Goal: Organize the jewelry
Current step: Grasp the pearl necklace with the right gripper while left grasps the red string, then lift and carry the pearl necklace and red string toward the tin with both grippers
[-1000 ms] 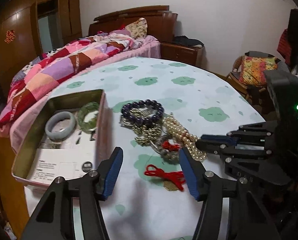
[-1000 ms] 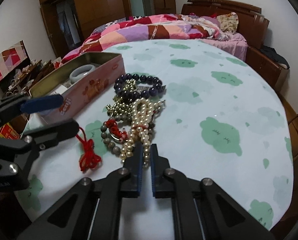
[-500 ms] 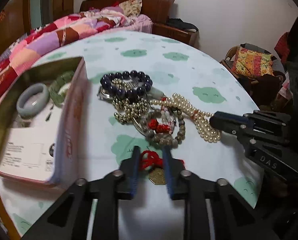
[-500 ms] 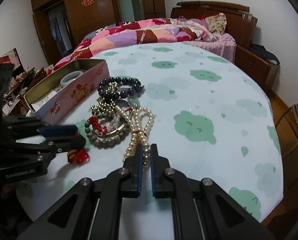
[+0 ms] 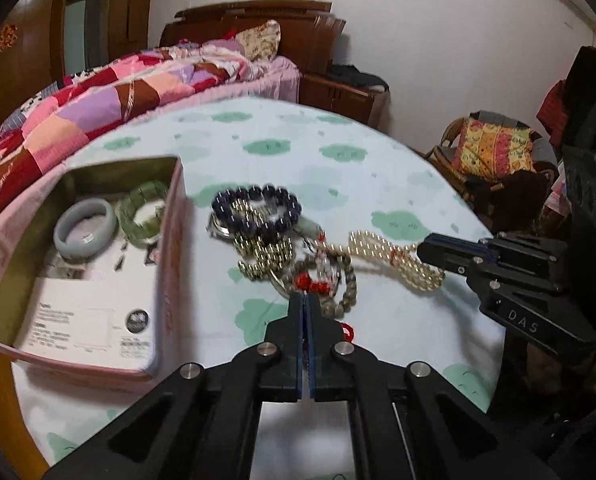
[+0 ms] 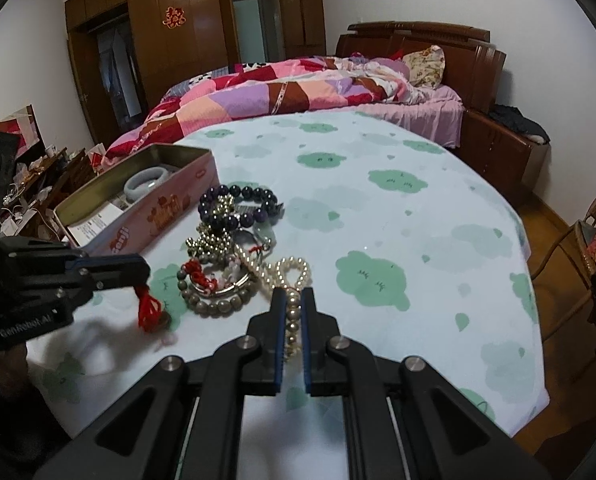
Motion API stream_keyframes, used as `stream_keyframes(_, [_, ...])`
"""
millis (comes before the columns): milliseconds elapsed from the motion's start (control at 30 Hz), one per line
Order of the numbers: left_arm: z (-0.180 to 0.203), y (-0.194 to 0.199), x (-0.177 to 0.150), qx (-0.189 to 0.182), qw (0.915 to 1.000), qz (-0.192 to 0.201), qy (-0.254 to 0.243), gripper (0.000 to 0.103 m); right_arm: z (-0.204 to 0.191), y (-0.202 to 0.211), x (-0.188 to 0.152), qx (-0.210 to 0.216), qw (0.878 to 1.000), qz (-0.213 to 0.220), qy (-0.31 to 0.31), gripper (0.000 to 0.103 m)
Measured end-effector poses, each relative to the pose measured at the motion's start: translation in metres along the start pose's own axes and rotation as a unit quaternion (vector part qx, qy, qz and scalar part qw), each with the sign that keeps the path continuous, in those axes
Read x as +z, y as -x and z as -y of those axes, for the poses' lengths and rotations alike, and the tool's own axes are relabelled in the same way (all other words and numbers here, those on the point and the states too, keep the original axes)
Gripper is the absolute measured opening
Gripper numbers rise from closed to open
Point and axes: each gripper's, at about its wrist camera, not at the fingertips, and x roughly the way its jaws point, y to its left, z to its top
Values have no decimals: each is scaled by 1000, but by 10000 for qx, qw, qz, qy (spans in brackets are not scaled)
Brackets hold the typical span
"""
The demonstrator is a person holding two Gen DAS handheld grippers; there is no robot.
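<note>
The left gripper (image 5: 306,308) has just been closing and its jaws are now pressed together on the red cord (image 6: 148,306) of a charm. In the right wrist view the cord hangs from its tip with a small coin-like pendant (image 6: 164,319) at the bottom, at or just above the cloth; which one I cannot tell. Pinching the cord rather than the pendant makes sense: the thin string is the easiest part to catch.

The right gripper (image 6: 292,312) is nearly closed, pinching the near end of the pearl necklace (image 6: 286,276). The rest of the strand runs away from its tips into the tangled pile just ahead. Holding one end this way probably steadies the pearls, or readies them to be drawn out, while the other hand frees the charm.

The pile lies directly beyond both grippers on the cloud-print tablecloth (image 6: 378,208): a dark bead bracelet (image 6: 238,202) farthest off, a gold bead chain (image 6: 212,236) nearer, then a grey bead bracelet (image 6: 214,304) with red beads closest to the left gripper's tip.

The open tin box (image 5: 170,248) sits to the left of the left gripper, beside the pile. It already holds a pale bangle (image 5: 85,229) and a green bracelet (image 5: 144,218), so it looks like where the charm should go.
</note>
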Motion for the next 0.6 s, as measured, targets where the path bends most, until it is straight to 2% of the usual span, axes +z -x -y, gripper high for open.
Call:
stream_keyframes(200, [-2,21,14,113,9993,338,-91,0,3,13,8,-65,9998,211,-24,8])
stream_keyframes(600, [-18,48,38,257,9967,769,-76,0,-3,31,32,-71,9983,572,75,8])
